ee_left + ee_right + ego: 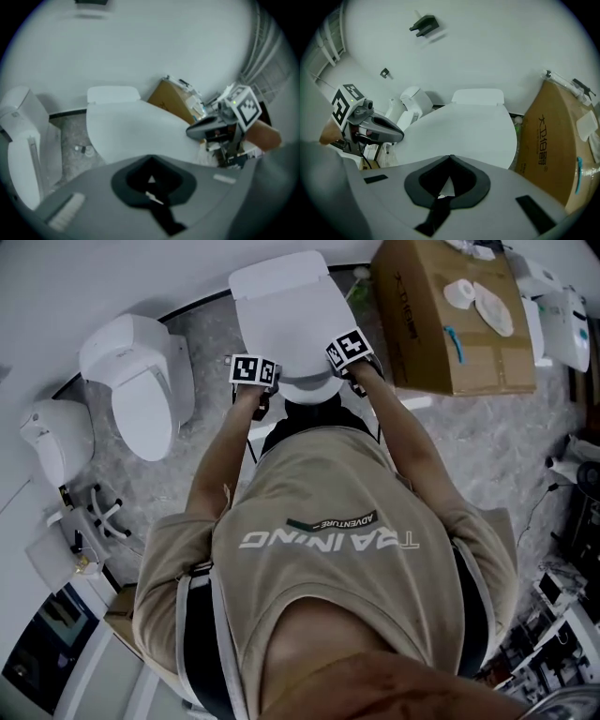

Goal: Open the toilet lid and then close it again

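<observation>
The white toilet [309, 392] stands against the wall, its broad lid [286, 320] sloping toward the tank [112, 94]. My left gripper [259, 379] is at the left of the lid's front edge and my right gripper [352, 356] at the right. In the left gripper view the jaws [150, 158] meet at their tips, with the lid [136, 131] just beyond them. In the right gripper view the jaws [450, 157] are likewise shut before the lid [464, 129]. Each view shows the other gripper across the lid. Whether the tips touch the lid's edge is hidden.
A second white toilet [141, 381] stands to the left, and a smaller unit [56, 442] beyond it. A large cardboard box [450, 320] sits close on the right. A small bottle [82, 150] lies on the speckled floor [497, 446]. Cables and gear crowd the right edge.
</observation>
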{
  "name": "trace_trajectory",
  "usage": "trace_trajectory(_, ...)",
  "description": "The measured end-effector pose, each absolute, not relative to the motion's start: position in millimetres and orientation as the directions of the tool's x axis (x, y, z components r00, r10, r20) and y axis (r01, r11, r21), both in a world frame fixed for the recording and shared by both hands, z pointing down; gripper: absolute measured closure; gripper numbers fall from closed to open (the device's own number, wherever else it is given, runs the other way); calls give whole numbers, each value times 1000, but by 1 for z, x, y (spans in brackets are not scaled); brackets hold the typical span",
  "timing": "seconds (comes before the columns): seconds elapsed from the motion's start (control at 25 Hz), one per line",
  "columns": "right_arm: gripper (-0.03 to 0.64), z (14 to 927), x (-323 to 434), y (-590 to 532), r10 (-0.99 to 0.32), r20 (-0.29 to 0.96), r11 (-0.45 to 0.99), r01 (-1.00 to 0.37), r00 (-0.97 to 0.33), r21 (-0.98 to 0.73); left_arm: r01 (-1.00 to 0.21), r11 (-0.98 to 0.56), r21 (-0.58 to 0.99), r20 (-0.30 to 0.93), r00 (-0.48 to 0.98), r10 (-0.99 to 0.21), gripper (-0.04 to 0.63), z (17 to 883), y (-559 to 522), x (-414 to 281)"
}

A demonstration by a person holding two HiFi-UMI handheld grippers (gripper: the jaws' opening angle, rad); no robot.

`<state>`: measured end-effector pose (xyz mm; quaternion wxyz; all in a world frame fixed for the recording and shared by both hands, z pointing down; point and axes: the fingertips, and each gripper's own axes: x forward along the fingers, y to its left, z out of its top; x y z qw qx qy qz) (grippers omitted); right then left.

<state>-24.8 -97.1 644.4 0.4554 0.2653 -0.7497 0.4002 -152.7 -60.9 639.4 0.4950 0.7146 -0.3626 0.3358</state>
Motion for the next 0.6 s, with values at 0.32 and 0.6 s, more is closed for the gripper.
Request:
trace_trajectory(0.32, 606, 686, -15, -62, 4, 900, 514, -771, -436, -376, -884, -86, 459, 878, 466, -107, 592, 688, -32, -146)
trace_trajectory(0.6, 606, 727, -9, -35, 92, 904, 503, -764, -417, -404, -919, -12, 395, 918, 395, -46, 592, 729, -6, -140)
